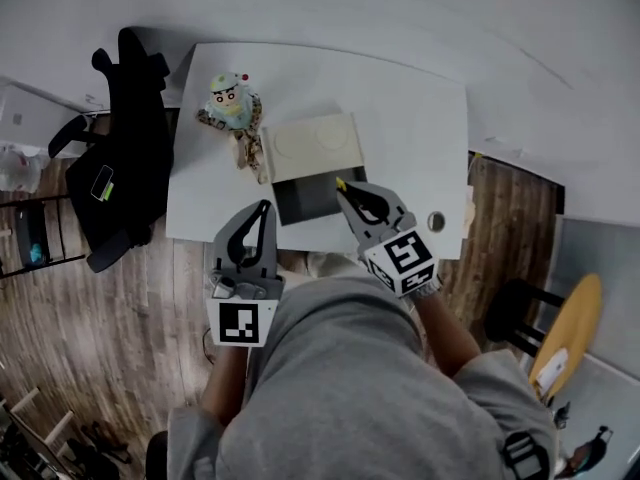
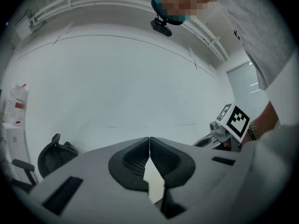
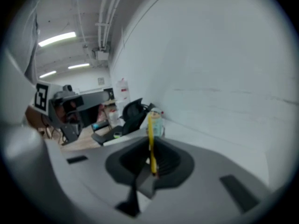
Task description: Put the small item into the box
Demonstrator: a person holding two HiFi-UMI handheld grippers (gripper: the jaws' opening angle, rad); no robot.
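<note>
An open box with a dark inside sits near the front of the white table, its cream lid folded back behind it. My right gripper hovers at the box's right front corner, shut on a thin yellow item. In the right gripper view the yellow item stands upright between the pads. My left gripper hangs at the table's front edge, left of the box, jaws shut with nothing in them.
A doll-like figure with a teal cap stands left of the lid. A black office chair is at the table's left. A round hole marks the table's right front. A yellow stool stands at far right.
</note>
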